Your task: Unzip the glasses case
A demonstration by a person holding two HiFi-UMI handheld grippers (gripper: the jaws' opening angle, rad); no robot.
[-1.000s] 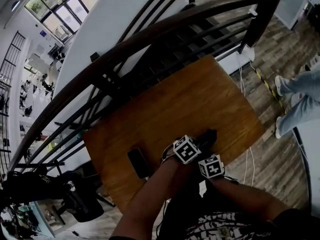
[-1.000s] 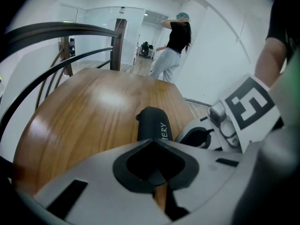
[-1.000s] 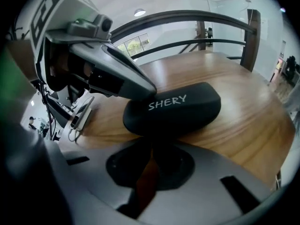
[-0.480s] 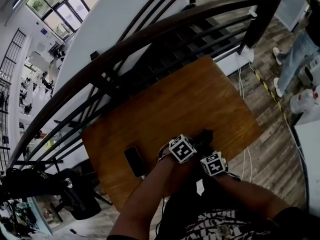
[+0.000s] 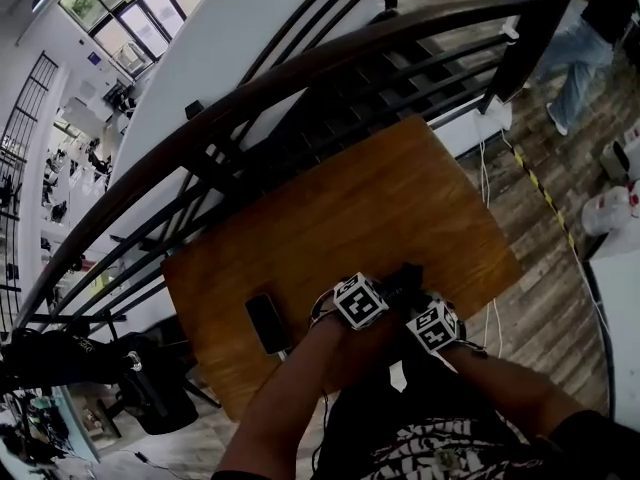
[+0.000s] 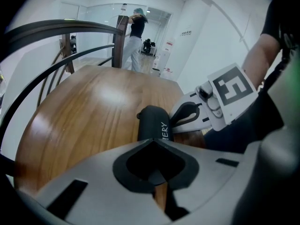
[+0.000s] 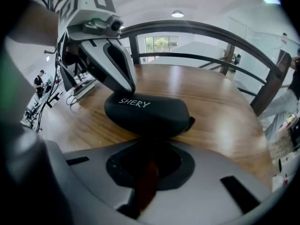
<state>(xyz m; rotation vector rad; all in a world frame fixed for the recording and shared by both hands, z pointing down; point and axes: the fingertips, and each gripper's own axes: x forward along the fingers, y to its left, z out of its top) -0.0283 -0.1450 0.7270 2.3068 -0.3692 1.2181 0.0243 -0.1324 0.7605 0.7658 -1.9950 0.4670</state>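
A black zip-up glasses case (image 5: 405, 276) printed "SHERY" (image 7: 145, 111) lies near the front edge of a wooden table (image 5: 400, 198). My left gripper (image 5: 385, 286) comes in from one end of the case (image 6: 152, 123), and its jaws (image 6: 153, 144) are shut around that end. My right gripper (image 5: 416, 304) stands at the case's long side, jaws shut, tips (image 7: 149, 142) against the case. What they pinch is hidden. The case looks closed, with a small tab (image 7: 190, 122) at its far end.
A dark phone (image 5: 268, 322) lies on the table left of my hands. A black stair railing (image 5: 300, 78) curves behind the table. Cables (image 5: 492, 168) and white containers (image 5: 612, 208) sit on the floor at right, where a person (image 5: 585, 38) walks.
Both grippers and the case stay together with only small shifts. The person at right has walked toward the top of the view.
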